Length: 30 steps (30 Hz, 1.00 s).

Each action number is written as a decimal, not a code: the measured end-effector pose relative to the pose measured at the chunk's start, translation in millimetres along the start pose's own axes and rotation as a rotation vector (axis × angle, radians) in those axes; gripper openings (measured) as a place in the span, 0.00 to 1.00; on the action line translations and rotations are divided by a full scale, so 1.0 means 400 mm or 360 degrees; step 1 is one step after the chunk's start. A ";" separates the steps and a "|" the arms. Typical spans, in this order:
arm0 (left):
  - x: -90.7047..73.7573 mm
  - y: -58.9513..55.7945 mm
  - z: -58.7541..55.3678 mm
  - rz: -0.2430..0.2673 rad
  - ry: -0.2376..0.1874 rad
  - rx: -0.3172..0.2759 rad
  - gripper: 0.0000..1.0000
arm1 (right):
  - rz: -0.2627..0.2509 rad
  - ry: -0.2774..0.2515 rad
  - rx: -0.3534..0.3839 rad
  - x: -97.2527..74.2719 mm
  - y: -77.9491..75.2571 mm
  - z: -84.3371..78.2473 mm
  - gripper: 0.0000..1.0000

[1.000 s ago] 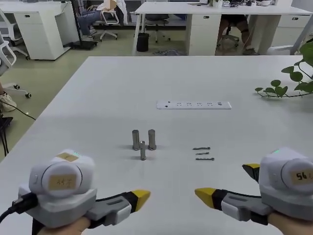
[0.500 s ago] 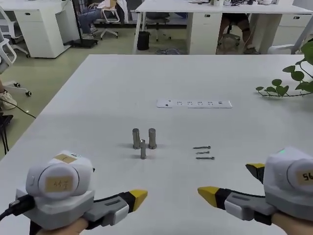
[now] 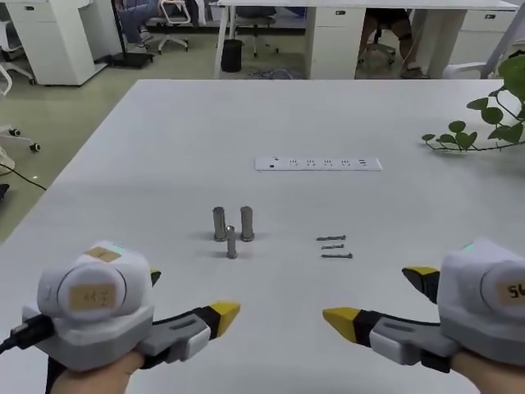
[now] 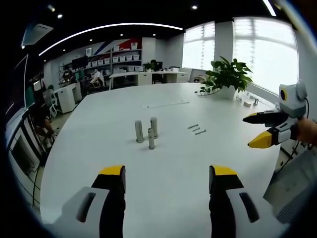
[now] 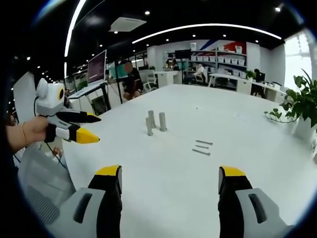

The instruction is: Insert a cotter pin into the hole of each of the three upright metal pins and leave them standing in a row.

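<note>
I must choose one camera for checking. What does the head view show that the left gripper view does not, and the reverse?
The head view adds a black bin and the cable on the left tool. The left gripper view adds bright windows and ceiling lights. Both show three upright metal pins, three cotter pins, the plant and the right tool.

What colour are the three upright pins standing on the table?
Silver-grey, plain bare metal. The upright pins show best in the head view.

Grey metal pins (image 3: 231, 241), white table (image 3: 344, 115)
</note>
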<state>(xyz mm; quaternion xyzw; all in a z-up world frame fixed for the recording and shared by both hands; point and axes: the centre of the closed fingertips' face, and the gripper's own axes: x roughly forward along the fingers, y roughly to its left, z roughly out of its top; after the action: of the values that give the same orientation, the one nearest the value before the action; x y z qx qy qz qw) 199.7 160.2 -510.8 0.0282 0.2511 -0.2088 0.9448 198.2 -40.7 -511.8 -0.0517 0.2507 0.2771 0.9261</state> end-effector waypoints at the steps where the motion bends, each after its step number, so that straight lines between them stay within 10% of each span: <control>1: 0.006 0.003 0.003 -0.0003 -0.0004 -0.0003 0.65 | 0.0006 -0.0001 -0.0004 0.001 0.001 0.000 0.77; 30: 0.234 0.062 0.065 -0.0088 -0.0101 0.0129 0.35 | 0.0087 -0.0027 0.0000 0.023 0.011 -0.013 0.70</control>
<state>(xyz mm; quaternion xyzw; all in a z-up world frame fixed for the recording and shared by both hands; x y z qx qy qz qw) 295.4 142.9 -535.1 0.0527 0.2132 -0.2457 0.9441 200.3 -33.8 -520.6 -0.0424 0.2441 0.3027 0.9203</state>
